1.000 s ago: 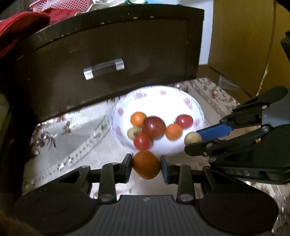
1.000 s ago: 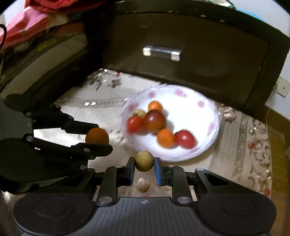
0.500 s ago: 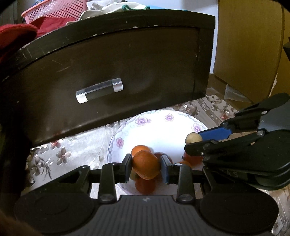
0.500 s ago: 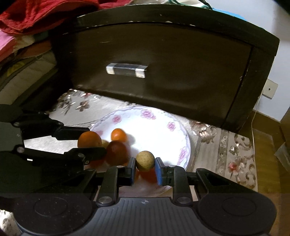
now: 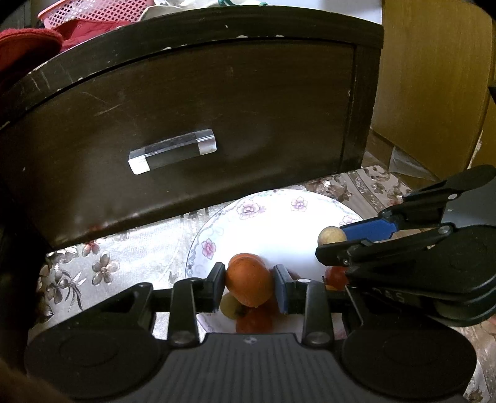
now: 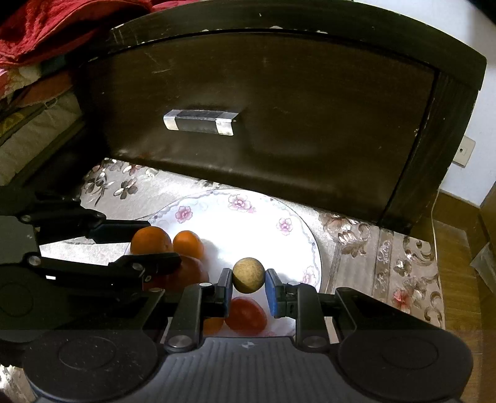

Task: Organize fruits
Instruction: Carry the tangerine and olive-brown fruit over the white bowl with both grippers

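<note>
Orange and round, the orange fruit (image 5: 248, 280) is sitting pinched between the two fingers of our left gripper (image 5: 249, 286), which we are holding over the near part of the white floral plate (image 5: 272, 217). Our right gripper (image 6: 248, 283) is clamping a small tan fruit (image 6: 248, 275) between its black pad and its blue pad, and we are holding it above the plate too, just beside the left gripper, so that each gripper is showing in the other's view. On the plate we are seeing more fruit lying close together under the grippers: a small orange one (image 6: 188, 244), a dark red one (image 6: 186, 272) partly hidden behind the left gripper's finger, a bright red one (image 6: 246, 314) directly below the tan fruit, and a pale yellowish one (image 5: 231, 305) peeking out under the held orange fruit. How many pieces are lying there in all we cannot tell, as the fingers are covering several. We are working over a silvery cloth with a flower pattern (image 6: 124, 186), on which the plate is resting. Behind the plate a dark wooden drawer front (image 6: 279, 108) with a clear bar handle (image 6: 200, 121) is standing, leaning over the plate's far rim. Red fabric (image 6: 62, 24) is lying piled beyond the drawer, near a pink mesh basket (image 5: 102, 12).
</note>
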The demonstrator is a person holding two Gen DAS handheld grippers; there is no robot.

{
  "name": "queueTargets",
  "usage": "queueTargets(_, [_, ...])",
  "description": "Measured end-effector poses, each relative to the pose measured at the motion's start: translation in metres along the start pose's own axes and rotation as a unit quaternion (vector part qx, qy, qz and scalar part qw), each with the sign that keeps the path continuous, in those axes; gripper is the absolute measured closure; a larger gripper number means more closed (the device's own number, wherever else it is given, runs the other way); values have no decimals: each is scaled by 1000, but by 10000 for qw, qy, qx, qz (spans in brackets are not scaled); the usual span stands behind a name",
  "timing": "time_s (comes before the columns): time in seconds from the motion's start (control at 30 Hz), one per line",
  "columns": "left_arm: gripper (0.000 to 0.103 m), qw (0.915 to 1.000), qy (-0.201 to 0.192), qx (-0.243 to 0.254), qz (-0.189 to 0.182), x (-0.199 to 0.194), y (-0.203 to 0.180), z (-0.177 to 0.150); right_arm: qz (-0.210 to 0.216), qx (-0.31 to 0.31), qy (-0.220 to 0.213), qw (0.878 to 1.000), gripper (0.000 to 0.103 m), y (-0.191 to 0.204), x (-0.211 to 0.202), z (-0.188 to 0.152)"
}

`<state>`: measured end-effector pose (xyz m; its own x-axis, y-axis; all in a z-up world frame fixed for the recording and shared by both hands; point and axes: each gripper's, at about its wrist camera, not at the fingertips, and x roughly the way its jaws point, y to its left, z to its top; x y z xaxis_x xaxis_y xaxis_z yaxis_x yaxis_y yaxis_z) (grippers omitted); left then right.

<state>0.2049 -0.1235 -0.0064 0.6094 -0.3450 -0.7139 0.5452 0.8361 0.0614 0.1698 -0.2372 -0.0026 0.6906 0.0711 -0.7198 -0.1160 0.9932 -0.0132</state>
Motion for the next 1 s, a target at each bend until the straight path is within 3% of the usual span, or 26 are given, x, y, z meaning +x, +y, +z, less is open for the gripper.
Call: queueTargets(1.0, [64,10000,-45,68,50,1,-1,1,-30,63,49,10000,80,-4,9,-2])
